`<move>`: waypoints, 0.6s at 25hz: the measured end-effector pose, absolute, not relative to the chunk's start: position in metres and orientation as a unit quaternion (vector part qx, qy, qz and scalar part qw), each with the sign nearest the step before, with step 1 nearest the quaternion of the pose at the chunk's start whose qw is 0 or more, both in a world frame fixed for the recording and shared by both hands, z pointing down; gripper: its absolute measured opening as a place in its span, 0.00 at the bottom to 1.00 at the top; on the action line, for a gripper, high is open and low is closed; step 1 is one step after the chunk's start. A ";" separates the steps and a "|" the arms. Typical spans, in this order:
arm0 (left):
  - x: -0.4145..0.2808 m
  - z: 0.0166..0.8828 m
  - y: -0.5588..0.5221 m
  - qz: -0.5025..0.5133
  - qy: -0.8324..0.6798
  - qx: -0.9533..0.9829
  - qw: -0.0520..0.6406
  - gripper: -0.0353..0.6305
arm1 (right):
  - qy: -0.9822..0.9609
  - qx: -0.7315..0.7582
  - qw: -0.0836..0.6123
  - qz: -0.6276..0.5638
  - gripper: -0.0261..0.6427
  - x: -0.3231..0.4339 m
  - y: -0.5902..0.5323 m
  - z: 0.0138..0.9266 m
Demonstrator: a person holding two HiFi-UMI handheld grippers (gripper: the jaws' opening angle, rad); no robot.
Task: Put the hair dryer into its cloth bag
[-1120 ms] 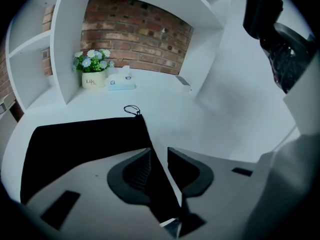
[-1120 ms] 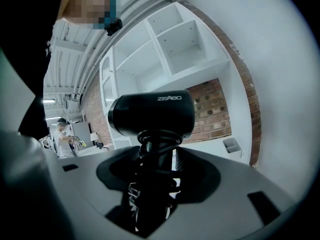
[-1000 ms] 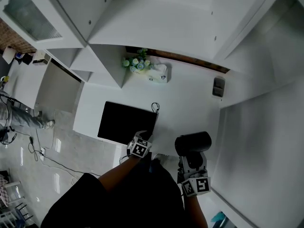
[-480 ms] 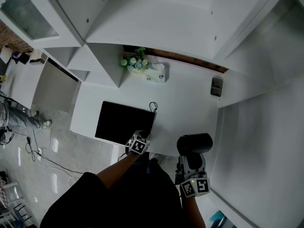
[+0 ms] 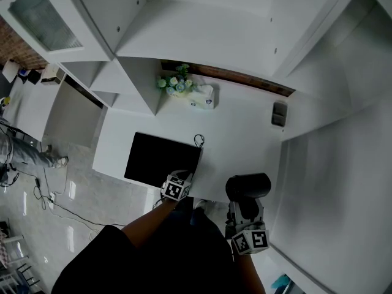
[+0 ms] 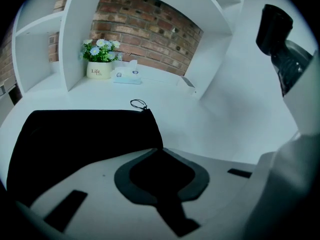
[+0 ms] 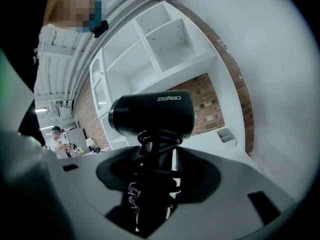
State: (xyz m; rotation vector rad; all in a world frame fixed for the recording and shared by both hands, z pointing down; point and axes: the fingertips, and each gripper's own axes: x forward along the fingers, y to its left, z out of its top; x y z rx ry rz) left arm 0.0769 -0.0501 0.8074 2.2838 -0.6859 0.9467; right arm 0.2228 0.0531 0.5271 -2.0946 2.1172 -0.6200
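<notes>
Gripping hair dryer (image 7: 152, 114) by its handle in right tongs (image 7: 157, 149), at 4 o'clock from cloth bag (image 5: 160, 158) on table (image 5: 245, 136), with left tongs (image 6: 160, 149) closed on bag's near corner.

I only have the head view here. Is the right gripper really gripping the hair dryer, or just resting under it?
Observer: Gripping it: the right gripper clamps the hair dryer by its handle.
Operator: Anything around that handle?
Observer: Yes, the cord is coiled around it, between the jaws.
Operator: And the left gripper?
Observer: Its jaws are closed on the near corner of the cloth bag.
</notes>
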 end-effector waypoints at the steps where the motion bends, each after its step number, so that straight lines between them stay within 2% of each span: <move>1: 0.077 0.803 -0.050 0.347 -0.259 0.855 0.287 0.11 | 0.697 -0.686 0.049 -0.204 0.40 0.221 0.053 0.527; 15: 0.061 0.750 -0.054 0.278 -0.286 0.869 0.291 0.11 | 0.746 -0.630 0.002 -0.216 0.40 0.181 0.030 0.564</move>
